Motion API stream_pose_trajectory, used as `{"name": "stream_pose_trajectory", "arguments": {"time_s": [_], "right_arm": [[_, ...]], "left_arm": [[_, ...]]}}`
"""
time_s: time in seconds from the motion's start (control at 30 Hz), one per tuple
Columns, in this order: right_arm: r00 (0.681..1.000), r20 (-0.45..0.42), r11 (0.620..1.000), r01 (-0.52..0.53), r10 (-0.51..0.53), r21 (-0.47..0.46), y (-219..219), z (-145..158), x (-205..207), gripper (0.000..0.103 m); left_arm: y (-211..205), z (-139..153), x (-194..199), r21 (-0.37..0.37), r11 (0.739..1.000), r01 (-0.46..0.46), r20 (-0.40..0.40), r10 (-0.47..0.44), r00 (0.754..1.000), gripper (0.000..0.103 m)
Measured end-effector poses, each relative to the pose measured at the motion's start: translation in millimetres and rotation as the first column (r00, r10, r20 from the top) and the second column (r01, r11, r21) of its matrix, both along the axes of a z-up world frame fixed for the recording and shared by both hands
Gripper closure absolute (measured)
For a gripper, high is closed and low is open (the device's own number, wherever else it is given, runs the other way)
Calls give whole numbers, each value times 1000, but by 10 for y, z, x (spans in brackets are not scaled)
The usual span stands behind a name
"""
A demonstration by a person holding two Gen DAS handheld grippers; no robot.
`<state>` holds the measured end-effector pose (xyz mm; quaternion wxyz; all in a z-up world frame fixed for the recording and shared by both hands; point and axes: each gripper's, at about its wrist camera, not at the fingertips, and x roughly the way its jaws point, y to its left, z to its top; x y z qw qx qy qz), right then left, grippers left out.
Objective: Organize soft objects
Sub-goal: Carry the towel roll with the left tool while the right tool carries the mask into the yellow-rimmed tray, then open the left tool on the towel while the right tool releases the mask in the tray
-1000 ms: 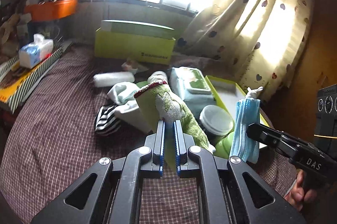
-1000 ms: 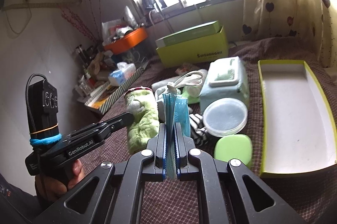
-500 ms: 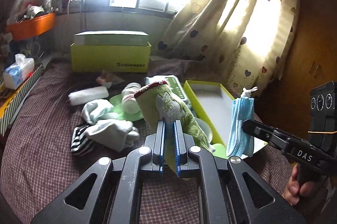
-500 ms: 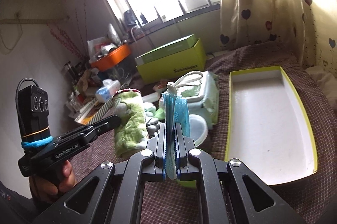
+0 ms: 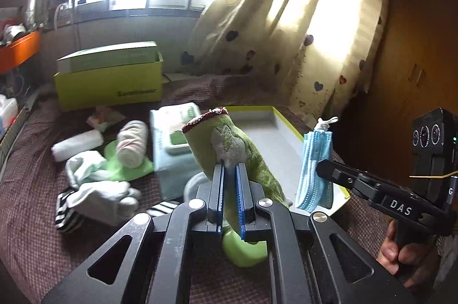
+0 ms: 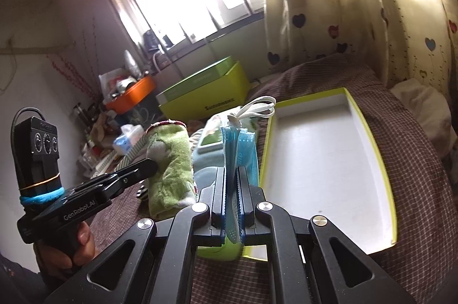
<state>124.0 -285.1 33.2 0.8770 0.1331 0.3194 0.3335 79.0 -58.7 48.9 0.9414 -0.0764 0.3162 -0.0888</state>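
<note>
My left gripper (image 5: 230, 169) is shut on a green towel-like cloth (image 5: 229, 138) with a red-trimmed edge, held up above the bed. The same green cloth (image 6: 170, 161) shows in the right wrist view, pinched by the left gripper (image 6: 153, 163). My right gripper (image 6: 231, 173) is shut on a bundle of blue face masks (image 6: 239, 146) with white ear loops on top. Those blue masks (image 5: 315, 169) hang from the right gripper (image 5: 319, 168) at the right of the left wrist view. An open yellow-green tray (image 6: 369, 132) with a white bottom lies on the bed just beyond both grippers.
On the checked bedspread lie white socks (image 5: 100, 192), a striped sock (image 5: 65, 215), rolled cloths (image 5: 131, 143), a wet-wipes pack (image 5: 174, 143), a round lidded tub (image 5: 194, 183) and a green soap-like box (image 5: 246, 249). A yellow-green box (image 5: 111, 80) stands at the back; the curtain (image 5: 300, 32) hangs right.
Both grippers have swung right with their loads, from over the pile of items toward the open tray. The tray now fills more of both views.
</note>
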Motion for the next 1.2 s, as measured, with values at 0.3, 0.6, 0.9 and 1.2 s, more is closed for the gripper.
{"name": "stream_pose_trajectory", "arguments": {"time_s": [0.3,0.6,0.9,1.2], "right_arm": [[997,-45,998,68,-68,-5,-289,-174,251,97],[989,-93,992,111,-116,-57,-444,-368,499,97],[984,-110,983,122,-138,-137,-446,-489,663,97],[983,-118,975,120,-143,-185,-431,-529,732,94]], "left_arm": [[-373,-111,327,3,996,91,-42,-91,995,95],[-680,-279,636,31,989,146,-114,-142,983,95],[-887,-453,894,51,986,161,-198,-148,969,95],[-1005,-546,985,87,980,180,-216,-158,964,94]]}}
